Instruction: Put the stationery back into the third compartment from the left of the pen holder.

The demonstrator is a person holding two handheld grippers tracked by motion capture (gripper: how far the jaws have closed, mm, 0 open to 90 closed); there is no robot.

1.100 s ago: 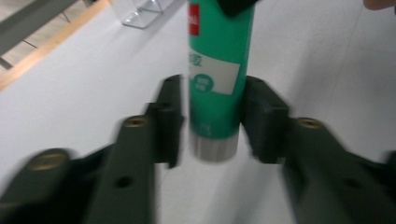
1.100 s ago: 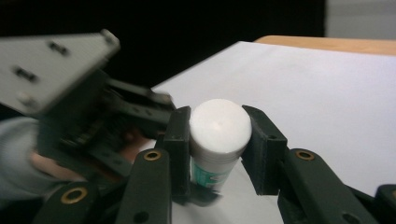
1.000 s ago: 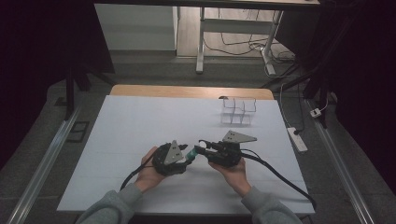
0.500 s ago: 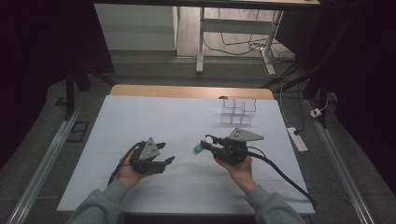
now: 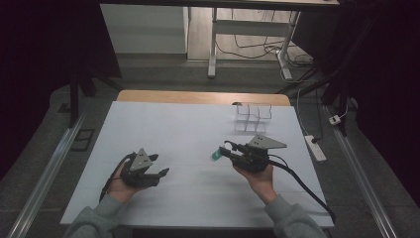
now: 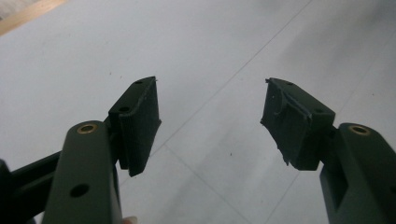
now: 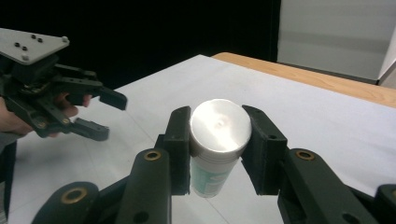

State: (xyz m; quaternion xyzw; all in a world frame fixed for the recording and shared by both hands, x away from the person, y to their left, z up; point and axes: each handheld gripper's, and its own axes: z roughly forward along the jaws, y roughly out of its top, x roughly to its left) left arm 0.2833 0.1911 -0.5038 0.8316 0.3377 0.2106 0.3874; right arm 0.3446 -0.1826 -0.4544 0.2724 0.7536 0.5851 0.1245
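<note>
On the white tabletop (image 5: pixel 188 134), the left claw (image 5: pixel 157 165) sits in the person's left hand (image 5: pixel 119 183) near the front edge, jaws spread apart over bare surface. Well to its right, the right claw (image 5: pixel 224 149), held in the right hand (image 5: pixel 257 178), grips a small teal-tinted bottle (image 5: pixel 216 156) at its tip. A clear rack (image 5: pixel 252 118) stands farther back, near the tabletop's far edge.

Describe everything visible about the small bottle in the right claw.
The small bottle is a short cylinder with a flat, shiny silver cap and a white body bearing teal print. The right claw clamps it just under the cap, one pad on each side. In the high view it sticks out leftward, raised above the white table, touching nothing else.
</note>
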